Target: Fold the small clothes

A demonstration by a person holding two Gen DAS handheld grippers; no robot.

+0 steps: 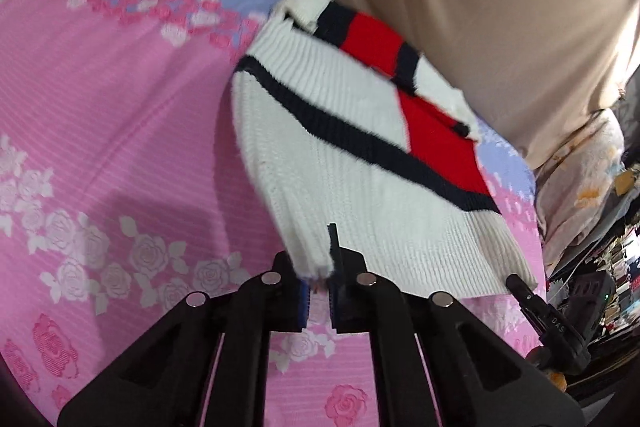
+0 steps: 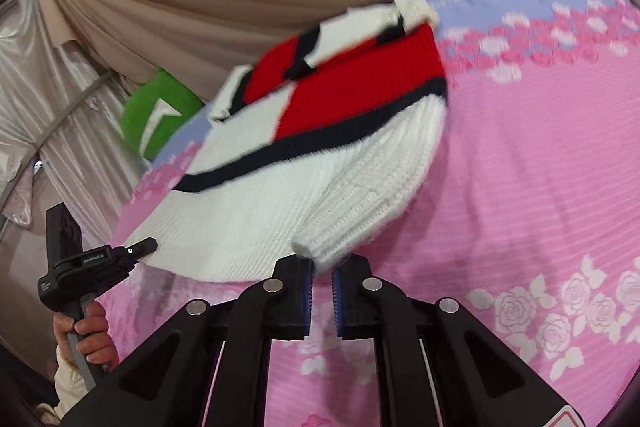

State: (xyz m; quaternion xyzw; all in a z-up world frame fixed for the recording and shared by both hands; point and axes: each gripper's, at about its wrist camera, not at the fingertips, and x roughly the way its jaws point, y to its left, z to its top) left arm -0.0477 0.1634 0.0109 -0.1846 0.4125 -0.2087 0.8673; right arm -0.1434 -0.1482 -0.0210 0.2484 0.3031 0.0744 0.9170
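the sweater (image 1: pixel 360 155) is lying on the pink bed (image 1: pixel 120 107), partly folded it seems, its near hem lifting as the left hand-held gripper (image 1: pixel 318 277) and right hand-held gripper (image 2: pixel 322 269) are each pinching a corner, so more folding is probably remaining.

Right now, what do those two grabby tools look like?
Both tools are black plastic. The left tool and the right tool each have two angular fingers with blue ribbed pads and round silver studs. Seen from the right wrist, the left tool's side carries small white lettering above a grey handle.
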